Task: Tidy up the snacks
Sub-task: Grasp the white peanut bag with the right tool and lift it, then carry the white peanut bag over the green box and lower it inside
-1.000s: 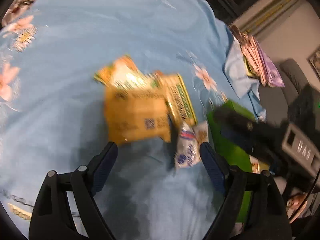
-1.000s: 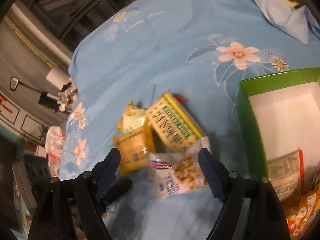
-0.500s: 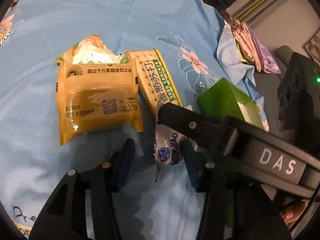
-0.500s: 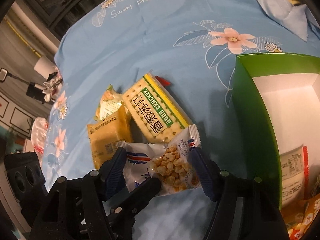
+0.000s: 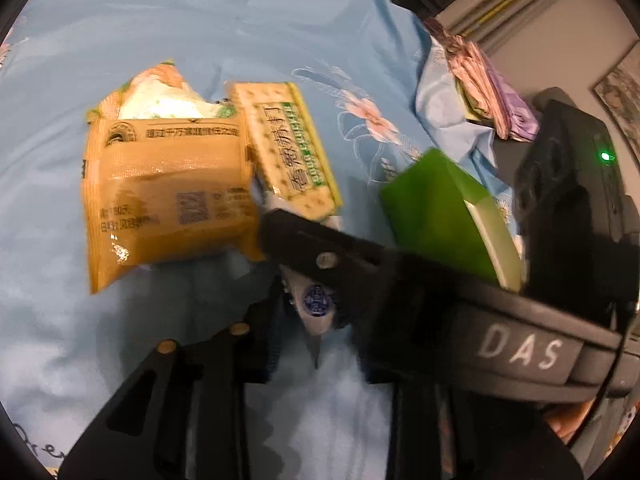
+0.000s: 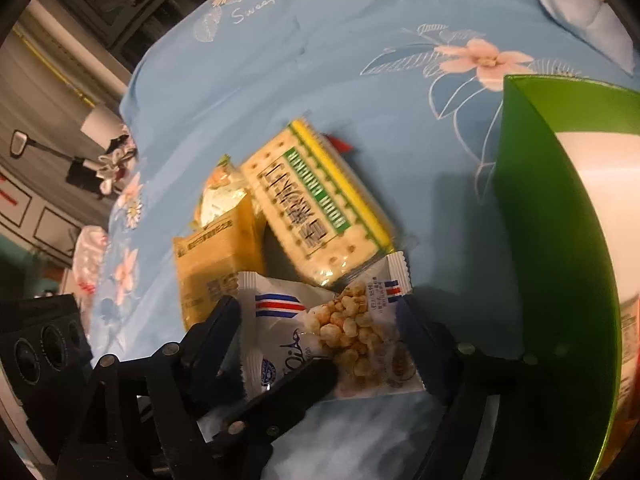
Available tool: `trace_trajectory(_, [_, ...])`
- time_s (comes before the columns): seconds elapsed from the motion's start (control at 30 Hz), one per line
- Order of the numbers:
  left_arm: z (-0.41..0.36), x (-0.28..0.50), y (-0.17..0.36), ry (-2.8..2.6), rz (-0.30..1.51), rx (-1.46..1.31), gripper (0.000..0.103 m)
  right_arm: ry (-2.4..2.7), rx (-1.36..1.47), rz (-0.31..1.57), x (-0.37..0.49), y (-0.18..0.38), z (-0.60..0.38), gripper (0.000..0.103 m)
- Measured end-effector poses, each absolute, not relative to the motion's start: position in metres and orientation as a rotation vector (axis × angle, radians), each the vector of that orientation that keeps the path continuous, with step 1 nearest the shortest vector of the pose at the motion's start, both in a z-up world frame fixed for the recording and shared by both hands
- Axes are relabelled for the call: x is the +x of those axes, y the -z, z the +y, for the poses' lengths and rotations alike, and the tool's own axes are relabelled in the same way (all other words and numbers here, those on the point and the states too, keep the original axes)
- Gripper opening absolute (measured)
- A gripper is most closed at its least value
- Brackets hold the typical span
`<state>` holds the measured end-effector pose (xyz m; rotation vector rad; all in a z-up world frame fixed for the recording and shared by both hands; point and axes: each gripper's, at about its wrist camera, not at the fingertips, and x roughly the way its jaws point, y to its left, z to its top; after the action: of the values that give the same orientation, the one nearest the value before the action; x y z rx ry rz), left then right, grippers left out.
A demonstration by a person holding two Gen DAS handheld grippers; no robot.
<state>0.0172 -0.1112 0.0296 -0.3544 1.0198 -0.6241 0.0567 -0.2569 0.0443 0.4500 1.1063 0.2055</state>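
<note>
A white popcorn packet [image 6: 340,332] lies on the blue floral cloth [image 6: 320,60]. My right gripper [image 6: 318,314] straddles it; its jaws are opening, one finger at each side edge. My left gripper [image 5: 316,308] is closing on the packet's near end [image 5: 316,302], and the pads pinch it. One left finger [image 6: 300,384] lies over the packet's corner. A right finger [image 5: 320,256] crosses the left wrist view and hides the left gripper's right fingertip. Behind lie a cracker pack [image 6: 320,216], a yellow-brown packet [image 5: 168,200] and a green-and-white bag [image 5: 160,92]. A green box [image 6: 540,240] stands to the right.
Some snack packets [image 6: 628,320] lie inside the green box, at its near end. A pile of folded cloths [image 5: 480,80] sits at the cloth's far right edge. Beyond the cloth's far edge are dark furniture and a wall.
My left gripper's jaws went from wide apart to pinched on the white packet's end. The right gripper sank over the packet and now crosses the left wrist view.
</note>
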Motion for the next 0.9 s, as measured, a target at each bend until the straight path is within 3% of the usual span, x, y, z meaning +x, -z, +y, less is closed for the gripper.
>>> trace_trajectory(0.17, [-0.117, 0.002, -0.051, 0.632, 0.935, -0.295, 0.023, -0.245, 0.534, 1.087, 0.045, -0.054, -0.262, 0.07])
trace_trajectory(0.57, [-0.157, -0.035, -0.129, 0.714, 0.719, -0.135, 0.022, -0.23, 0.565, 0.834, -0.003, -0.135, -0.292, 0.069])
trace_trajectory(0.9, [-0.219, -0.042, -0.142, 0.835, 0.705, -0.079, 0.023, -0.116, 0.657, 0.741, -0.032, -0.151, -0.352, 0.069])
